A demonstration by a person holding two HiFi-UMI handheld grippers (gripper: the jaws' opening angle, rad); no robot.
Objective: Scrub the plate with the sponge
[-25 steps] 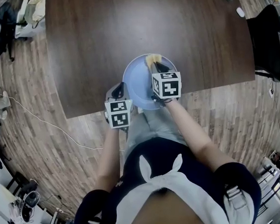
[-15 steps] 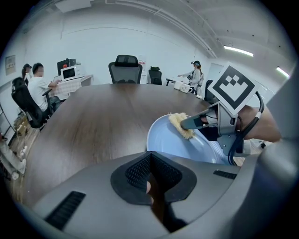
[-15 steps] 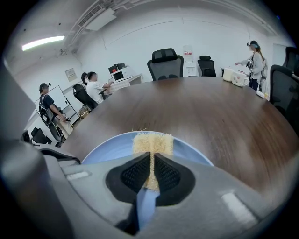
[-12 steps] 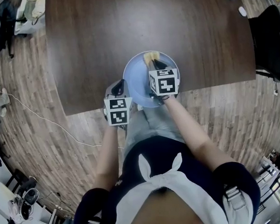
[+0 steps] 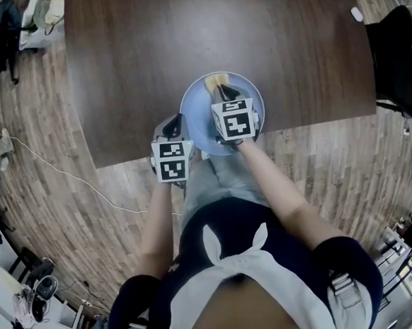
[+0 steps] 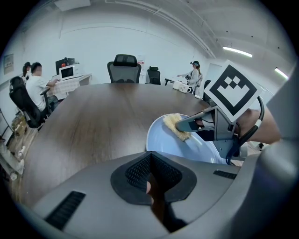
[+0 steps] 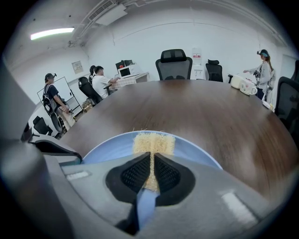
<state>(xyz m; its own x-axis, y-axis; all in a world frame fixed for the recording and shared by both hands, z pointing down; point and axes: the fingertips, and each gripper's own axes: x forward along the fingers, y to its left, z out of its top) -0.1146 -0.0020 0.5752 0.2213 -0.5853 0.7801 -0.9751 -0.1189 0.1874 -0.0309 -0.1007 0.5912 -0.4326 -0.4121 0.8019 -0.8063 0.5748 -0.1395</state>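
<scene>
On dark table (image 5: 130,48), right gripper (image 7: 150,173) pinches sponge (image 7: 153,142), long axis pointing away over plate (image 5: 195,117); left gripper (image 6: 149,178) closed.

The plate (image 5: 196,108) was pale blue and the sponge (image 7: 153,142) straw-yellow and fibrous. The table (image 5: 166,36) was dark brown with fine grain, and the floor (image 5: 54,198) was lighter brown planks. The left gripper (image 6: 150,173) and right gripper (image 7: 150,173) were grey with black ribbed jaws. Their cubes (image 5: 233,120) were white with black square markers.
</scene>
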